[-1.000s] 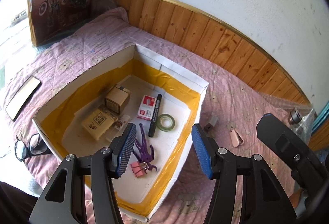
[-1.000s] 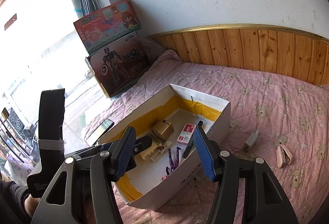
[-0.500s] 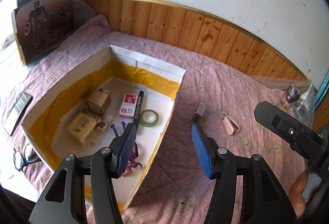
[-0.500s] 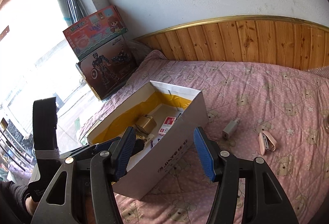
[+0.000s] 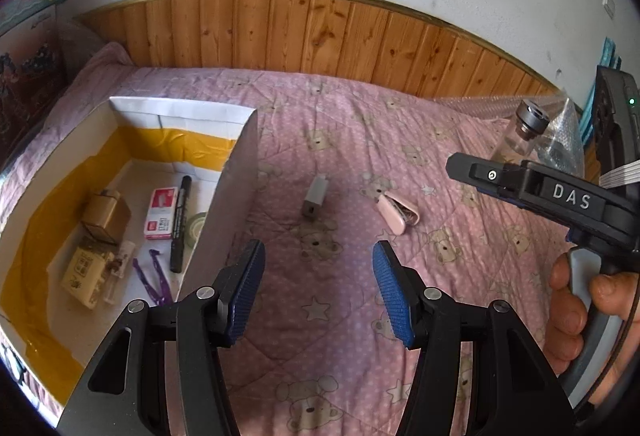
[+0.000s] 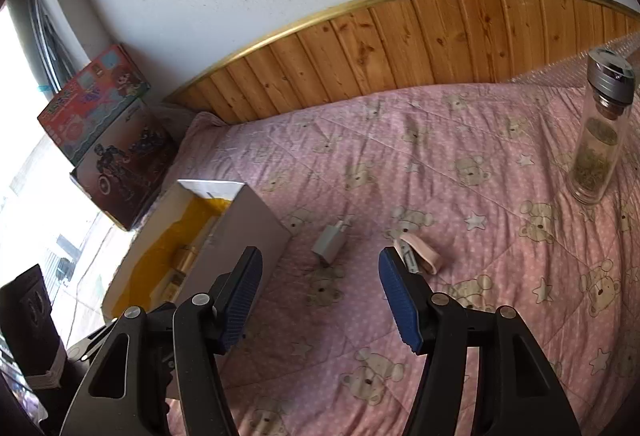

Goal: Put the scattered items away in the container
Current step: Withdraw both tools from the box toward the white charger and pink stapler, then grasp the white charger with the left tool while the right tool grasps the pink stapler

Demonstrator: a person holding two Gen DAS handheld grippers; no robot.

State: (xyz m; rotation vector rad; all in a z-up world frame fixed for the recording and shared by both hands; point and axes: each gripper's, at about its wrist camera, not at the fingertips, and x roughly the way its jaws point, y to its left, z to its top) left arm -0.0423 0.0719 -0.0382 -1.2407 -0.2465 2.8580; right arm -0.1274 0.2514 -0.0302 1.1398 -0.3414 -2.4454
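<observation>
We found both grippers empty — left gripper [image 5: 318, 290] agape, right gripper [image 6: 320, 296] opening. Charger [image 5: 315, 197] and stapler [image 5: 397, 213] lay near together; a careless grab risked catching quilt [image 5: 400, 140].

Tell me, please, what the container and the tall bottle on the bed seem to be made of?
The container looks like white cardboard: thin flat walls, yellow tape lining the inside. The tall bottle looks like clear glass, possibly plastic, since its contents show through, under a matte silver-grey cap, likely metal.

Pink bedspread [image 5: 352, 316]: box [image 5: 236, 196], charger [image 5: 314, 198], stapler [image 5: 396, 214]
</observation>
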